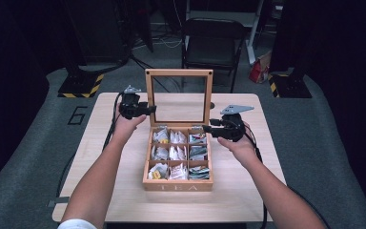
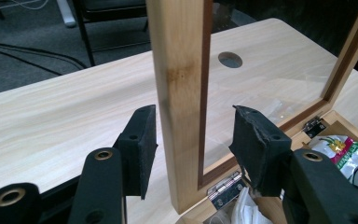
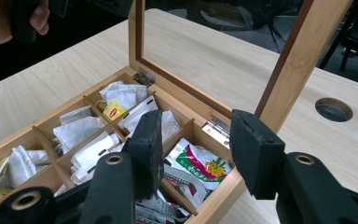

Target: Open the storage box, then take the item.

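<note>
Tea box (image 1: 177,183) mid-table, glass lid (image 1: 179,97) upright. We see left gripper (image 2: 193,140) jaws apart, straddling lid's left frame post, no contact. Right gripper (image 3: 196,149) jaws apart over box's far-right compartment.

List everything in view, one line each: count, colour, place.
tea box: 1, light wood, nine compartments, table centre
lid: 1, wood frame with clear pane, standing open at the box's rear
tea bags: many, mostly white, some green or yellow, in the compartments
table: 1, pale wood
chair: 1, black, behind the table
left hand-held gripper: 1, black, open, jaws either side of the lid's side rail
right hand-held gripper: 1, black, open, over the box's right rear corner
</note>
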`<state>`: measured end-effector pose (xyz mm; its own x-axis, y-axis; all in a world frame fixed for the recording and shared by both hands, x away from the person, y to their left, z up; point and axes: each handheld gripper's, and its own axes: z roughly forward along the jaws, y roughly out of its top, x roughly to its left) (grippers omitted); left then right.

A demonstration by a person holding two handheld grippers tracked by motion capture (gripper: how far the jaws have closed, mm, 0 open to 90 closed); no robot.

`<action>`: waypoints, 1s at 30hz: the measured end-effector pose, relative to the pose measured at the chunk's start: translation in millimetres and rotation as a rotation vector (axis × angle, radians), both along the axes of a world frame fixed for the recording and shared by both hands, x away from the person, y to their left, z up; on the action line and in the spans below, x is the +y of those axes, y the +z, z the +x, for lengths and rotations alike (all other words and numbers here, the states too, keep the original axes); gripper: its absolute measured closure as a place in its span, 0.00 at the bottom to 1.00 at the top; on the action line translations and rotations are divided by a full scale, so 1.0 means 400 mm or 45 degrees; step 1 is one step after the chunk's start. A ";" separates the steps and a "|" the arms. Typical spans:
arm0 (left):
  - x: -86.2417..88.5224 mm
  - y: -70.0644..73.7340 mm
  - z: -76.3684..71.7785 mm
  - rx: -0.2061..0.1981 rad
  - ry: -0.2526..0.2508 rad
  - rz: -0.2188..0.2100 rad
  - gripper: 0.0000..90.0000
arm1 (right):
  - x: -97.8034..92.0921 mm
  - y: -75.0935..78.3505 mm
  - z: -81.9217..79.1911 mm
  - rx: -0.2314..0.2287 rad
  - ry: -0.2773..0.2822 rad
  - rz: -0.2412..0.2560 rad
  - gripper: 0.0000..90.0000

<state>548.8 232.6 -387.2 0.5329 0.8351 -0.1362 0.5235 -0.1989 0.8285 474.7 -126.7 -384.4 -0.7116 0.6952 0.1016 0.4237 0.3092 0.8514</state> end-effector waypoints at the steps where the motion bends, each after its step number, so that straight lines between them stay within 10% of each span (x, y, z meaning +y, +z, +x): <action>1: 0.003 0.003 -0.003 -0.001 0.000 -0.002 0.55 | 0.001 0.000 -0.001 0.006 -0.003 0.000 0.59; 30: 0.052 0.043 -0.109 -0.012 -0.061 0.054 0.52 | 0.088 -0.009 -0.065 -0.042 0.195 -0.017 0.63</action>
